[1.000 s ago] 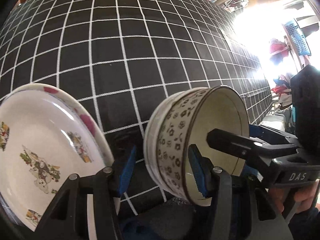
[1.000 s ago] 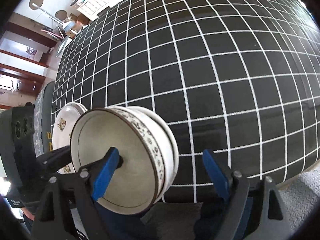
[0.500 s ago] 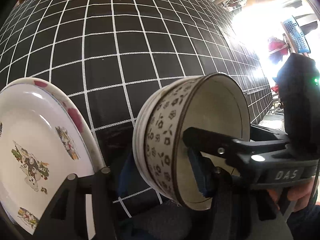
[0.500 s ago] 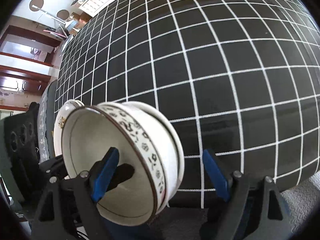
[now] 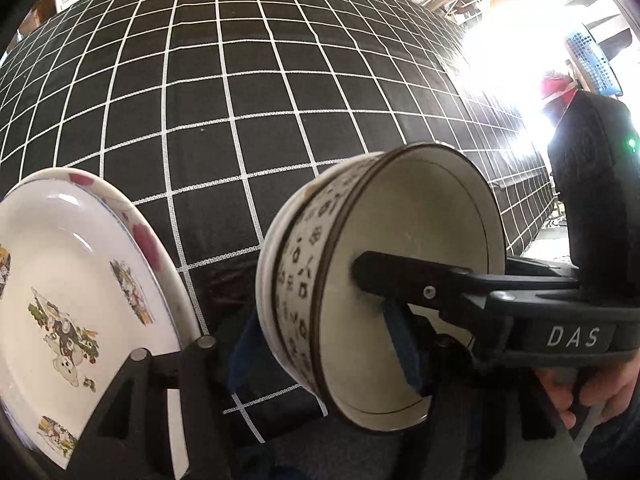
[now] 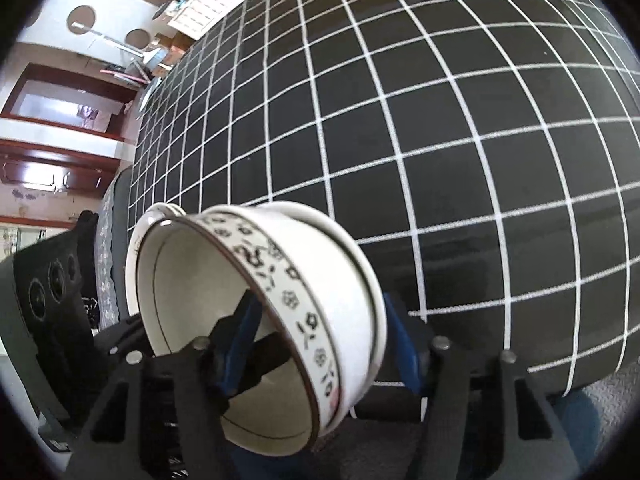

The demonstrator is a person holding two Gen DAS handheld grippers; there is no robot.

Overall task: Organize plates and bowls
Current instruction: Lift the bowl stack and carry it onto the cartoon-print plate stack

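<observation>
Left wrist view: the left gripper (image 5: 320,346) straddles the wall of a white ceramic bowl with a band of dark flower marks under a brown rim (image 5: 304,280), one blue pad outside and one inside it. Its jaws have just been opening, and whether the pads press the wall I cannot tell. The bowl is tilted on its side above the black tablecloth with a white grid (image 5: 280,92), its mouth facing right, and it appears nested in a plain white bowl (image 5: 267,264) behind it. The right gripper's black finger (image 5: 404,276) reaches into the mouth from the right, a hand (image 5: 588,392) on its handle. A white plate printed with cartoon figures and red flowers (image 5: 72,280) lies at the left.

Right wrist view: the right gripper (image 6: 320,344) has the same bowl (image 6: 280,300) between its blue pads, one inside, one behind the outer white bowl (image 6: 360,276). Its jaws have just been closing and stand half open around the walls, the pads close against them. The left gripper (image 6: 256,364) shows inside the mouth, and the plate's edge (image 6: 138,236) peeks out behind.
</observation>
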